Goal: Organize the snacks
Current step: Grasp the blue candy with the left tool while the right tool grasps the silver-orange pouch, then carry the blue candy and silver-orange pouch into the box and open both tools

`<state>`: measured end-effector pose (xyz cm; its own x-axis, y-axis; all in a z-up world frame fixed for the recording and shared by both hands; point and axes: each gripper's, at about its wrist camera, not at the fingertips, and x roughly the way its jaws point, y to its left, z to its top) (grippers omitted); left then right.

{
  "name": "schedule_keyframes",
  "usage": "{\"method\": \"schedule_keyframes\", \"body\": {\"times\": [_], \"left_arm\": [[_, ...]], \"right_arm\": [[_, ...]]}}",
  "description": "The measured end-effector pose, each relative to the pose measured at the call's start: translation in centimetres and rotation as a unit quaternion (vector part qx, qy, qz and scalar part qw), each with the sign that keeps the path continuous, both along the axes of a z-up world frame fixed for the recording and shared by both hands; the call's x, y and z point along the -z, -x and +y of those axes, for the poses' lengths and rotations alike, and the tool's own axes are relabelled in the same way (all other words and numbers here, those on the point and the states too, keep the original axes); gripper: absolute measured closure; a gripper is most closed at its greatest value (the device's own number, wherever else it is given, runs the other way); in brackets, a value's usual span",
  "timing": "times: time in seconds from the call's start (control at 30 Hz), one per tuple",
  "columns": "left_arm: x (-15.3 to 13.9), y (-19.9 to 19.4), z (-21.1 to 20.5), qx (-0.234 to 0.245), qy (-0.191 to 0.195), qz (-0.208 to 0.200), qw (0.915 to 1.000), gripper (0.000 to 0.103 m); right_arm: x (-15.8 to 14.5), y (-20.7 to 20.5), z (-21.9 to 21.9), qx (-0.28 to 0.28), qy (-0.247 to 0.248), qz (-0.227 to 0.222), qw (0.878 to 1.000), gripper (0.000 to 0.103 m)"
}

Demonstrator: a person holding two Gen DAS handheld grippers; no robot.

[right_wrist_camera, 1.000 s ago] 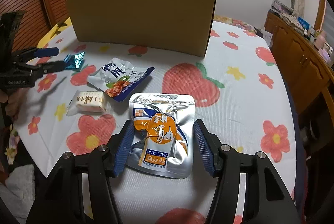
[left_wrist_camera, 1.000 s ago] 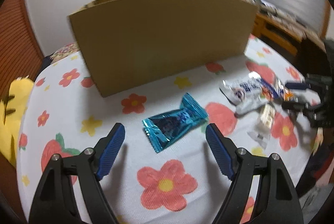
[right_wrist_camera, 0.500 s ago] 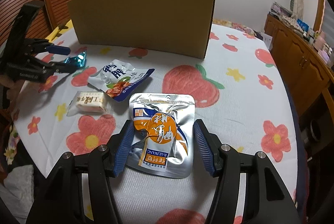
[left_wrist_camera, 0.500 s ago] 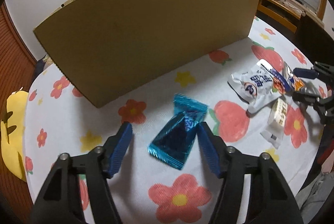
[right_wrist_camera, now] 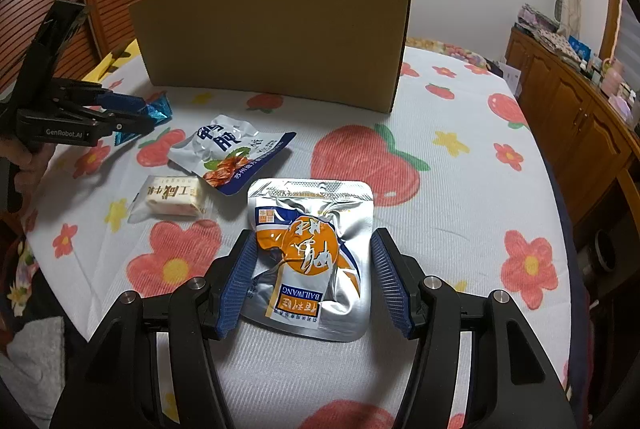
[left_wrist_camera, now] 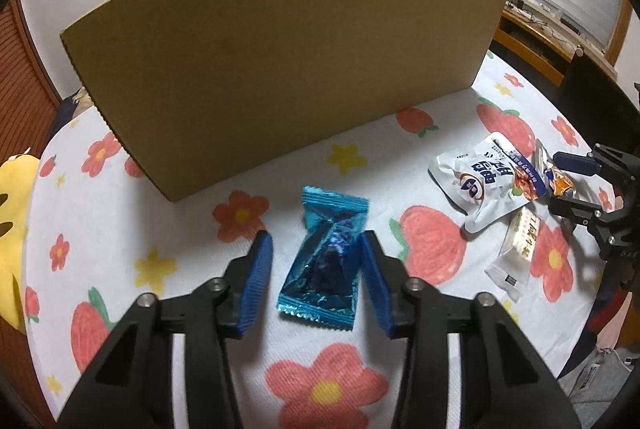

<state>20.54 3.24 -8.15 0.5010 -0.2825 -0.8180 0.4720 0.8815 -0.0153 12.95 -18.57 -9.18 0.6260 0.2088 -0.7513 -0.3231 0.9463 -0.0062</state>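
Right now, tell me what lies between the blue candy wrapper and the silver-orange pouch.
Two snacks: the white pouch and, nearer the camera, the small nougat bar. The right wrist view shows them between the blue candy wrapper and the silver-orange pouch.

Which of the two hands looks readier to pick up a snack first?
Left, probably. The left hand-held gripper is closing around the blue candy wrapper; the right hand-held gripper only straddles the silver pouch.
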Motion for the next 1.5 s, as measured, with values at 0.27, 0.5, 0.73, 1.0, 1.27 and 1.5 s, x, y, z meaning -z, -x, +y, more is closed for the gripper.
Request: {"method": "schedule_keyframes", "body": {"times": [0.27,0.5,0.73,1.0,1.27,1.5], "left_arm": [[-0.2,0.5,-0.2,-0.014,0.005,-0.010,0.9998,0.083],[-1.1,2.7,0.8,-0.031,0.045,-0.026,0.9982,0.083],[-1.9,4.2,0.9,-0.035,0.059,-0.041,0.9968,0.083],[-2.4,4.5,0.0,-0.029,0.063,-0.047,0.9965,0.083],[-2.7,4.7,-0.1,-0.031,0.071,-0.054,0.9955,0.083],[-4.4,5.0,0.1,-0.035,0.085,-0.077,0.9928,0.083]], "right_arm": [[0.0,0.0,0.1,0.003,0.000,0.001,1.000,0.043],[-0.2,-0.4,0.1,-0.001,0.000,0.011,1.000,0.044],[-0.5,-0.7,-0.8,0.000,-0.032,0.021,0.999,0.044],[-1.1,-0.4,-1.0,0.002,-0.043,0.014,0.999,0.044],[-2.3,0.0,-1.2,-0.001,-0.059,-0.007,0.998,0.044],[-3.7,0.2,-1.1,-0.007,-0.066,-0.028,0.997,0.044]]}}
